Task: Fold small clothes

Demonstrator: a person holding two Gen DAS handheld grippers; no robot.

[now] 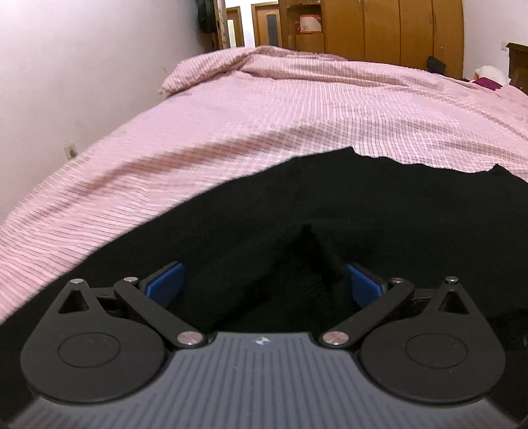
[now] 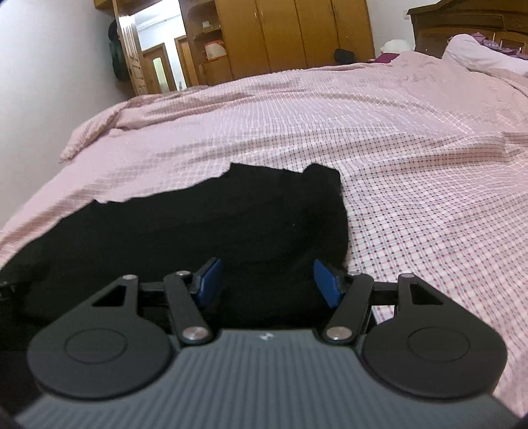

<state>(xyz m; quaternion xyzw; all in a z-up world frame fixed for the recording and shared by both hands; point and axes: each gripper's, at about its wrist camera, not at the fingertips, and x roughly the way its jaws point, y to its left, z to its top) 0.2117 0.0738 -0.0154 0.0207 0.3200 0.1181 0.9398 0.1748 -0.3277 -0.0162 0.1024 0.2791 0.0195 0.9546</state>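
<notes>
Both hand-held grippers, left (image 1: pixel 264 283) and right (image 2: pixel 265 280), gape empty over the black garment (image 2: pixel 214 224) on the bed (image 2: pixel 412 171); next, grasp an edge to fold.

Wide bed (image 1: pixel 297 109) under pink checked cover (image 2: pixel 412 165) fills most of room. Cover rumpled at far corner, flatter near. Plain pale wall (image 1: pixel 82 66) runs along left side; small wall socket (image 1: pixel 70 151) low beside bed. Wooden wardrobe (image 1: pixel 396 29) spans far wall, open shelf unit (image 2: pixel 211 46) at its left end (few small items on shelves, too small to tell). Open doorway (image 2: pixel 158 66) beyond, brighter there. Dark wooden headboard (image 2: pixel 462 26) at right, pale pillow (image 2: pixel 478 56) below it.
</notes>
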